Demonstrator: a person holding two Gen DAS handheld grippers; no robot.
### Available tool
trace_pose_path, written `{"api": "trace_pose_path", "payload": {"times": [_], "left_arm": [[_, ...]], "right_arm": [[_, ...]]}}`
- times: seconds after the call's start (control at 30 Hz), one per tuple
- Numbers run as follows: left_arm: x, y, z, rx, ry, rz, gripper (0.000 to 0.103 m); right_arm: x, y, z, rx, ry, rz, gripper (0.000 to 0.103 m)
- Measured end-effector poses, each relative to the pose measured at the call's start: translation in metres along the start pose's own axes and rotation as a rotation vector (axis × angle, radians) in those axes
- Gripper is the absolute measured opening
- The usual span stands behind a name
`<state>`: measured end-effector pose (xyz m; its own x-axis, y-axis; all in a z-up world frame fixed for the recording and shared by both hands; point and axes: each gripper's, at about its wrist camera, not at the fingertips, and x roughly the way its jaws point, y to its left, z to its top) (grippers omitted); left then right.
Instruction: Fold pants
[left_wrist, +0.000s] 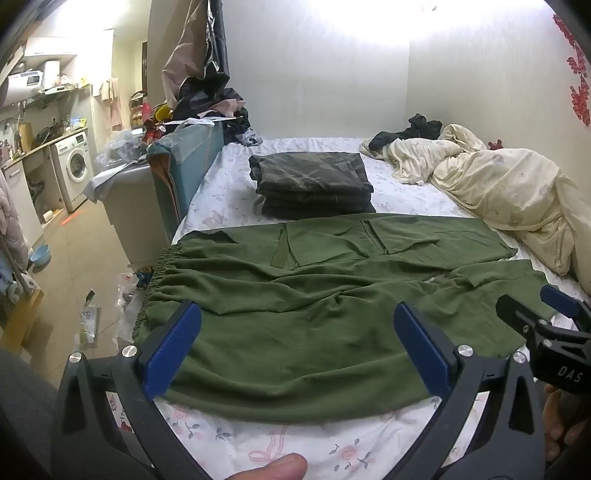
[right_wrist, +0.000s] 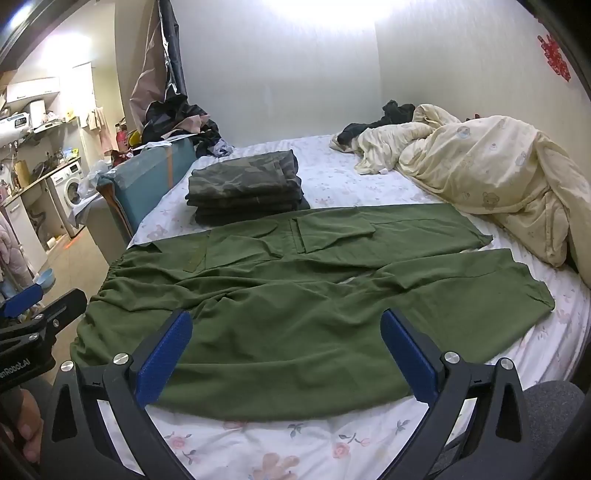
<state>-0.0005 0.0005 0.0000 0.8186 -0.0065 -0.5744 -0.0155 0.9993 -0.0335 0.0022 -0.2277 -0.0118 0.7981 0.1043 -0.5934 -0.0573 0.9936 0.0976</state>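
The left tool (left_wrist: 297, 347) fills the lower half of the left wrist view with its two blue pads spread wide apart, holding nothing; the near hem side of the green pants (left_wrist: 332, 295) lies between and beyond them. The right tool (right_wrist: 286, 354) sits the same way in the lower half of the right wrist view, pads wide apart and empty, above the near edge of the cloth. Each tool also shows at the side edge of the other's view, so the two hang close together.

The green pants lie spread flat across the bed (left_wrist: 258, 439), elastic waistband toward the left of the frame, both legs running to the right, still unfolded. Ripples bunch in the middle of the cloth. Behind them, at centre frame, a stack of folded camouflage pants (left_wrist: 314, 184) touches or nearly touches the far leg; a cream duvet (left_wrist: 498, 184) is heaped at the right.

The risks, as I judge them: pinching only the top layer, so the fold drags unevenly; folding over the wrinkles and trapping them; the waistband end, close to the bed's left edge, sliding off; or the lifted leg catching the stack.
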Motion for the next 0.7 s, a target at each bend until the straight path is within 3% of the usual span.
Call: {"api": "trace_pose_path", "payload": {"times": [0.7], "left_arm": [[-0.0001, 0.0001, 0.0, -0.002, 0.0, 0.0, 0.103]], "right_arm": [[0.0022, 0.0017, -0.0019, 0.005, 0.004, 0.001, 0.103]]}}
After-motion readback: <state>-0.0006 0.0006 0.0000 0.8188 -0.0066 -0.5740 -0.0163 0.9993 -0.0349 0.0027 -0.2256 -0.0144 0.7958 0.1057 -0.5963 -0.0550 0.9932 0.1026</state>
